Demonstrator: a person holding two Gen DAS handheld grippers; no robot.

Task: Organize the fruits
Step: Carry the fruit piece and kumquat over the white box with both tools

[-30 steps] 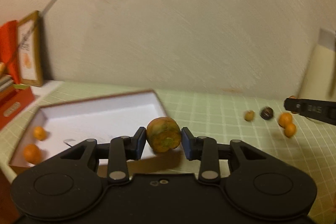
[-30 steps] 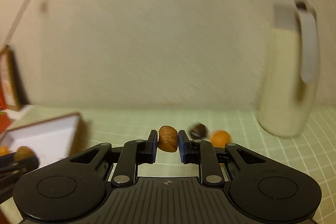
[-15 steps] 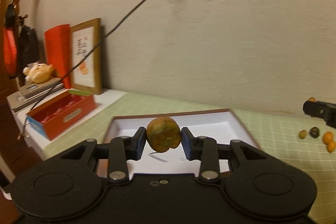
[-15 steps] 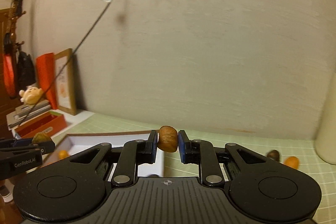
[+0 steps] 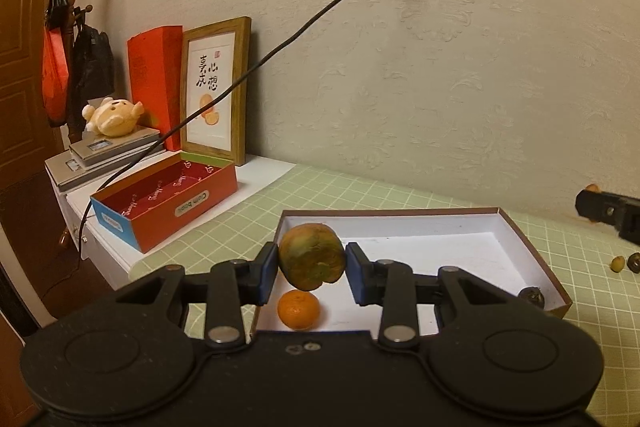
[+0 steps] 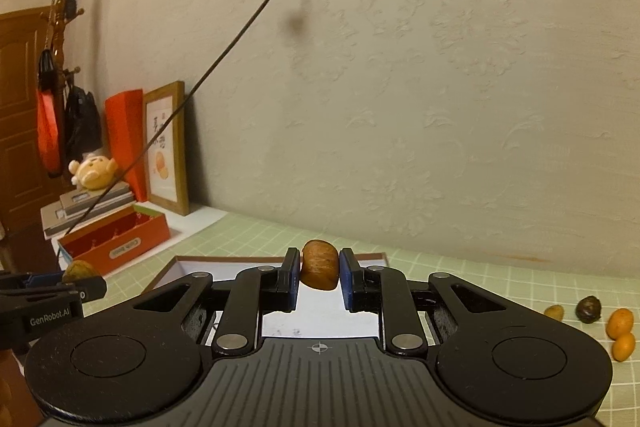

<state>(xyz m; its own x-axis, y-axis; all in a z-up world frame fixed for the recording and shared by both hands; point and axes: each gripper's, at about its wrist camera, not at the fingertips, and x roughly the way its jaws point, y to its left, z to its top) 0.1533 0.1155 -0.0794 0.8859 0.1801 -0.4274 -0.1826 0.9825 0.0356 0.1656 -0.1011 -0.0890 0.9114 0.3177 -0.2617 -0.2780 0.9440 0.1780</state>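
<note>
Fingers of the left gripper are pinching a mottled green-orange round fruit above the shallow white cardboard box, nearly closed around it. Inside that box a small orange citrus is lying beneath the held fruit. Beside the box, the right gripper is clamping a small brown oval fruit, its fingers narrowed tightly against it.

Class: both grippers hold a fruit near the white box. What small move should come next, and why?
Probably lower the left gripper a little and open it. Its green-orange fruit hangs over the box floor, just above an orange lying there, so shifting slightly aside first would avoid dropping onto it. The right gripper, shut on a brown fruit, can follow.
</note>
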